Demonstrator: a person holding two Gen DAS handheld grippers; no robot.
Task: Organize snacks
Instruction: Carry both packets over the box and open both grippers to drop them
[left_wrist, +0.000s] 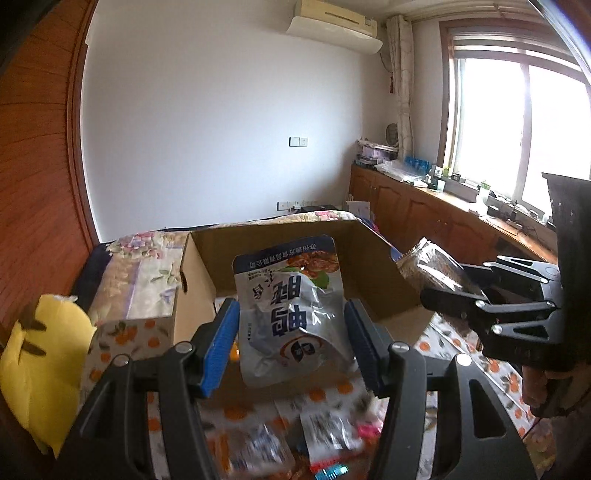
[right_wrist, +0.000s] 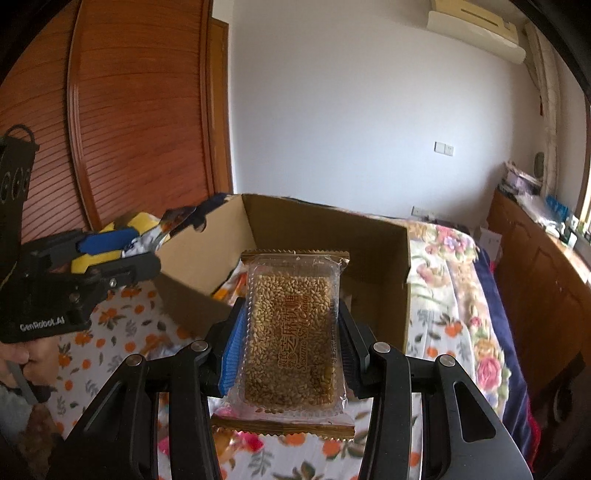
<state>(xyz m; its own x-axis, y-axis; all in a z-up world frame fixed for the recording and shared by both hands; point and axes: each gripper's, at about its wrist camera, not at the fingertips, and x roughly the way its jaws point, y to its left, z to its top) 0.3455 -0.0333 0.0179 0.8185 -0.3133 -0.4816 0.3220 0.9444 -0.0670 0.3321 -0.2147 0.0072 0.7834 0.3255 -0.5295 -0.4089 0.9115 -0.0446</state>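
My left gripper (left_wrist: 291, 334) is shut on a crinkled silver and blue snack pouch (left_wrist: 291, 310), held up in front of an open cardboard box (left_wrist: 373, 266). My right gripper (right_wrist: 290, 347) is shut on a clear-wrapped sesame candy bar (right_wrist: 291, 332) with gold-brown ends, raised before the same cardboard box (right_wrist: 325, 236). In the left wrist view the right gripper (left_wrist: 443, 291) comes in from the right with the sesame bar (left_wrist: 430, 267). The left gripper (right_wrist: 125, 247) shows at the left of the right wrist view with the pouch (right_wrist: 166, 225), near the box's left corner.
The box stands on a bed with an orange-print sheet (right_wrist: 110, 332) and a floral quilt (right_wrist: 454, 295). Several loose snack packets (left_wrist: 295, 435) lie below the left gripper. A yellow cushion (left_wrist: 48, 369) lies left, wooden cabinets (left_wrist: 424, 214) run under the window, and a louvred wardrobe (right_wrist: 140, 110) stands behind.
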